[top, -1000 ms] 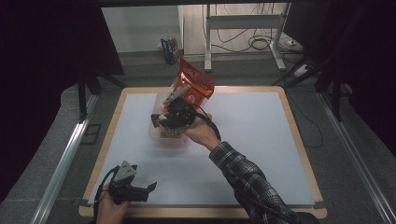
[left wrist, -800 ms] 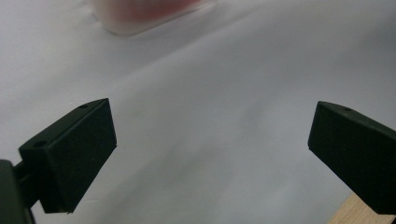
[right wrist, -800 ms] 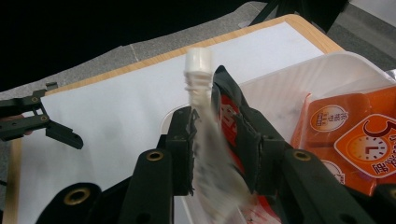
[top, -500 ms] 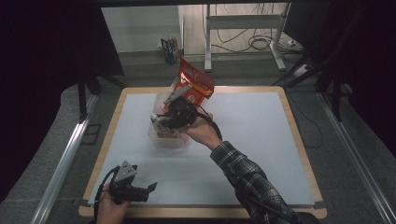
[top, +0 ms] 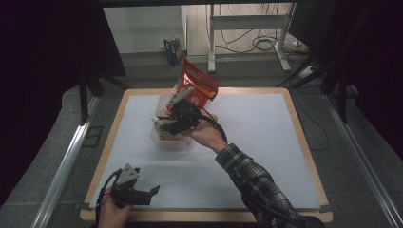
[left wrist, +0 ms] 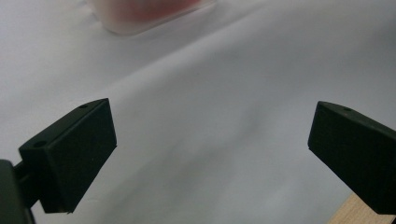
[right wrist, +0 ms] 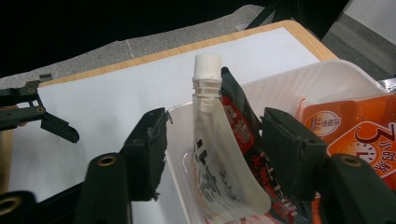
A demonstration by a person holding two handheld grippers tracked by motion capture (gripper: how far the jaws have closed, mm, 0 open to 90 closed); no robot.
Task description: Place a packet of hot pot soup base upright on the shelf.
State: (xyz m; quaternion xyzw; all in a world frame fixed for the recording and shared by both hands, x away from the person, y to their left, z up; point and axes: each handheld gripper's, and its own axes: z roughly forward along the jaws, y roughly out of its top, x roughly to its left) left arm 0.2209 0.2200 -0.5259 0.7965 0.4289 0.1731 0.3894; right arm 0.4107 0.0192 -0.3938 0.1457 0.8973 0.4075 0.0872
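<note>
My right gripper [top: 164, 124] hangs over a translucent plastic container [top: 172, 143] in the middle of the table. In the right gripper view its jaws [right wrist: 215, 140] stand apart around a clear spout pouch [right wrist: 224, 172] with a white cap [right wrist: 207, 65]. The pouch stands upright in the container [right wrist: 327, 79]. The jaws have just been opening, and a gap shows between the left pad and the pouch. A black and red packet [right wrist: 240, 126] leans behind the pouch. My left gripper [top: 153, 191] rests open near the front left edge, nothing between its jaws [left wrist: 210, 154].
An orange snack bag [top: 199, 85] stands tilted at the container's far side and reaches above it [right wrist: 355, 135]. The white mat [top: 266, 142] lies on a wooden table with a raised rim. Metal rails run along both sides of the table.
</note>
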